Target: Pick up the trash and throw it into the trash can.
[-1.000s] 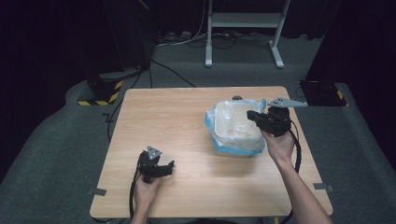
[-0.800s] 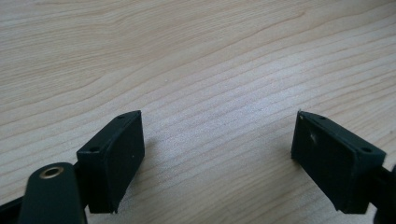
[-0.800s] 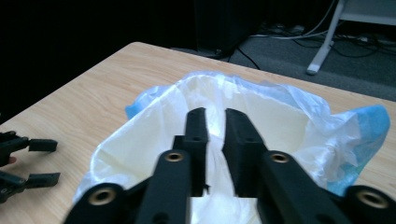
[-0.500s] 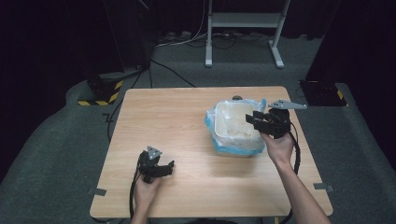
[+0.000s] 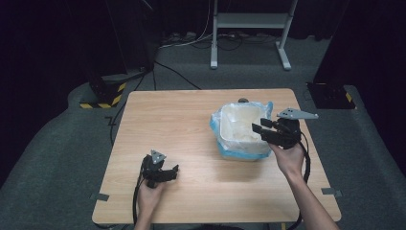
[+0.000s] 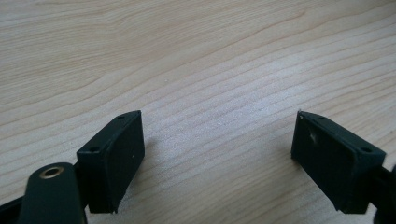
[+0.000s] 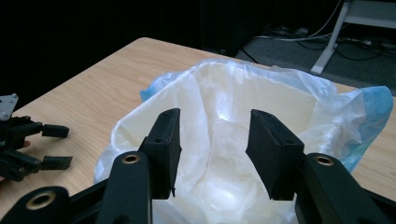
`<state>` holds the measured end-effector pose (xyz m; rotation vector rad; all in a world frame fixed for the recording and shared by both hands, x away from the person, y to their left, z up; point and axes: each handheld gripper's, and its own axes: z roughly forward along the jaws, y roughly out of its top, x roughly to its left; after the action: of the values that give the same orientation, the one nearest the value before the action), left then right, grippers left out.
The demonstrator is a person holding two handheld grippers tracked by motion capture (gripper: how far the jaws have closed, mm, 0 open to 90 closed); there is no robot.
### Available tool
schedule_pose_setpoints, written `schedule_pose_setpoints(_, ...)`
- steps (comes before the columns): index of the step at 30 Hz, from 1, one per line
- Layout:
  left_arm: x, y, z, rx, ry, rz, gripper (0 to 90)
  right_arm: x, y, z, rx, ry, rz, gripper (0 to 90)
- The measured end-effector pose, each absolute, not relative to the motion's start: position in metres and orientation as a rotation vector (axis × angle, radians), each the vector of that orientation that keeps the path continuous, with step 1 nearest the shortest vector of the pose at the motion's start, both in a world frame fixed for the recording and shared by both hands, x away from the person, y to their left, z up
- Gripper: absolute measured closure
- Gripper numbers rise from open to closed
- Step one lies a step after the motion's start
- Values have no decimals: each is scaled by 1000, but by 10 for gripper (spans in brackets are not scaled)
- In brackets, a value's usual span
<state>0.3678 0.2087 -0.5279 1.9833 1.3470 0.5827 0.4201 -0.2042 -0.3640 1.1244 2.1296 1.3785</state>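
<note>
I'm holding the right hand-held gripper over the bin's near right rim, on the right half of the counter. Its jaws have just been opening, letting go of the bag now that it's lining the bin; nothing is pinched between them. The left hand-held gripper is idling open, empty, near left, out of the way.

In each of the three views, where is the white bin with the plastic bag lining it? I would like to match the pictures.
High view: the bin stands on the right half of the table, just left of the right gripper.
Left gripper view: bare wood grain between open jaws; the bin is not in it.
Right gripper view: the bin fills the centre, behind the open jaws.
Shared landmark: the bag's blue edge.
</note>
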Motion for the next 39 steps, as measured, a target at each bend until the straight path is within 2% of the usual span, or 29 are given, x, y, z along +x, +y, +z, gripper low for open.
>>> schedule_pose_setpoints(21,368,209,-528,1984,1346,584,171,389,-213,-363,1076,2126,1419,530)
schedule_pose_setpoints(39,368,209,-528,1984,1347,585,171,367,-218,-380,1037,2113,1392,530)
